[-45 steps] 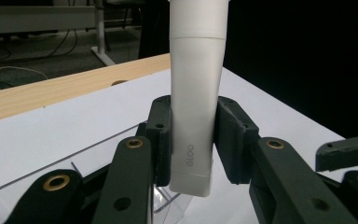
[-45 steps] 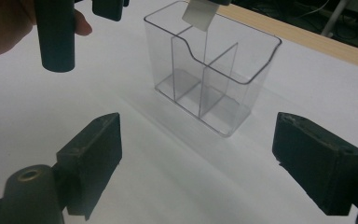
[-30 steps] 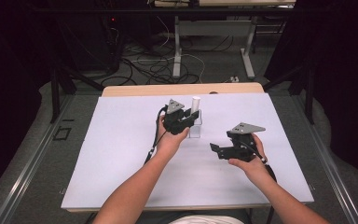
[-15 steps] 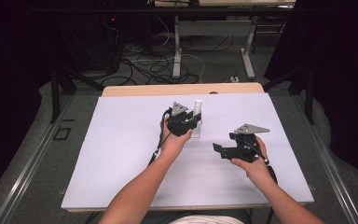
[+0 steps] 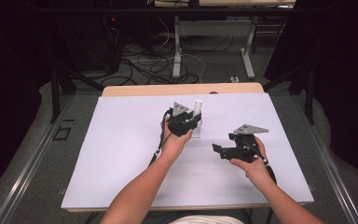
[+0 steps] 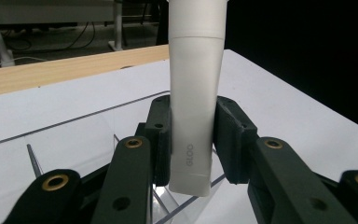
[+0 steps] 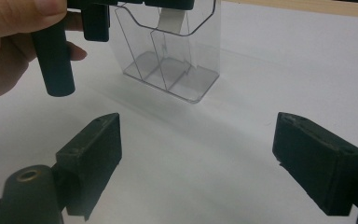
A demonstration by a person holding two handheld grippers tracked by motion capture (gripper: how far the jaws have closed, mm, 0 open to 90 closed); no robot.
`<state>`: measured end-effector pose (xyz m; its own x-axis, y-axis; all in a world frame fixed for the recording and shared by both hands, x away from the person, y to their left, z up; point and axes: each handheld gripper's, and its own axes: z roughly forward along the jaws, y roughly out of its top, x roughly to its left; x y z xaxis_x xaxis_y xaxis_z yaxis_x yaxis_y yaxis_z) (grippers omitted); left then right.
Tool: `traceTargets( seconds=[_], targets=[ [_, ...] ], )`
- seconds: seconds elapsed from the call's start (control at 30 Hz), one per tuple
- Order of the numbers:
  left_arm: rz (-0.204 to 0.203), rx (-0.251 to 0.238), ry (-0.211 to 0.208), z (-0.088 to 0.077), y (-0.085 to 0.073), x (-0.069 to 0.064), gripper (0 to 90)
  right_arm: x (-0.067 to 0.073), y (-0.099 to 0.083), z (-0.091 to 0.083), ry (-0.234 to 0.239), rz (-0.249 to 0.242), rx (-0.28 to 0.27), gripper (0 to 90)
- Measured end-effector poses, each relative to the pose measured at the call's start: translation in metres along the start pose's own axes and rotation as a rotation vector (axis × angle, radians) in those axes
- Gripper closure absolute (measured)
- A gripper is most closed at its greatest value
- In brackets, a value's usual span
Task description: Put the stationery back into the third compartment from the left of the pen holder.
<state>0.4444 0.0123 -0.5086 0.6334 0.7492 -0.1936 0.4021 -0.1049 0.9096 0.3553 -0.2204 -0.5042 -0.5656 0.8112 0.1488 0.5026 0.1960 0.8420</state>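
A white glue stick (image 6: 196, 93) stands upright between the jaws of my left gripper (image 6: 193, 135), and both pads press on its sides. Its lower end reaches into a clear plastic holder (image 6: 179, 203) with dividers. In the high view the glue stick (image 5: 198, 105) rises above my left gripper (image 5: 195, 119) near the table's middle, over the holder (image 5: 196, 134). My right gripper (image 5: 219, 150) hovers to the right, pointing left at the holder. In the right gripper view its jaws (image 7: 198, 149) stand wide apart with nothing between them, and the holder (image 7: 172, 60) sits ahead.
A white sheet (image 5: 121, 154) covers the table, with a wooden strip (image 5: 140, 89) along the far edge. Cables and table legs (image 5: 177, 51) lie on the floor beyond. The person's hand (image 7: 9, 51) on the left gripper fills the upper left of the right gripper view.
The left gripper with the glue stick has shifted slightly down and right in the high view. The right gripper has stayed put.
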Motion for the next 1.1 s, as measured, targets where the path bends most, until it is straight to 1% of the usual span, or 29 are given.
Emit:
traceTargets(
  seconds=[0.2,0.37,0.43,0.53,0.57,0.63,0.67,0.73,0.87,0.93,1.07,1.1],
  targets=[
    [-0.005,-0.002,0.004,0.0015,-0.0009,-0.0002,68.8,0.0009,-0.0010,0.0009,0.004,0.015,0.006,15.1],
    [0.005,-0.005,0.005,0.0032,-0.0016,0.0007,68.8,0.0001,-0.0014,0.0017,0.002,0.012,0.009,15.1],
    [-0.002,-0.009,0.004,0.0042,-0.0022,0.0009,68.8,0.0000,-0.0016,0.0018,0.003,0.014,0.012,15.1],
    [0.002,-0.009,0.002,0.0046,-0.0024,0.0017,68.8,-0.0003,-0.0019,0.0022,0.004,0.013,0.012,15.1],
    [0.002,-0.006,0.003,0.0048,-0.0024,0.0020,68.8,-0.0009,-0.0020,0.0027,0.003,0.006,0.007,15.1],
    [0.005,-0.001,0.006,0.0052,-0.0028,0.0027,68.8,-0.0008,-0.0020,0.0025,0.005,0.015,0.014,15.1],
    [-0.001,0.001,0.009,0.0062,-0.0035,0.0025,68.8,-0.0008,-0.0020,0.0025,0.005,0.015,0.014,15.1],
    [0.004,0.020,0.014,0.0071,-0.0053,0.0040,68.8,-0.0009,-0.0021,0.0026,0.006,0.019,0.011,15.1],
    [0.010,0.019,0.013,0.0081,-0.0071,0.0035,68.7,-0.0012,-0.0022,0.0027,0.005,0.021,0.014,15.1],
    [0.007,0.019,0.014,0.0082,-0.0071,0.0034,68.7,-0.0009,-0.0027,0.0035,0.008,0.027,0.017,15.1],
    [-0.001,0.022,0.017,0.0082,-0.0072,0.0029,68.6,-0.0011,-0.0029,0.0038,0.007,0.022,0.017,15.1],
    [0.003,0.022,0.017,0.0081,-0.0071,0.0032,68.6,-0.0012,-0.0030,0.0038,0.007,0.022,0.017,15.1]
  ],
)
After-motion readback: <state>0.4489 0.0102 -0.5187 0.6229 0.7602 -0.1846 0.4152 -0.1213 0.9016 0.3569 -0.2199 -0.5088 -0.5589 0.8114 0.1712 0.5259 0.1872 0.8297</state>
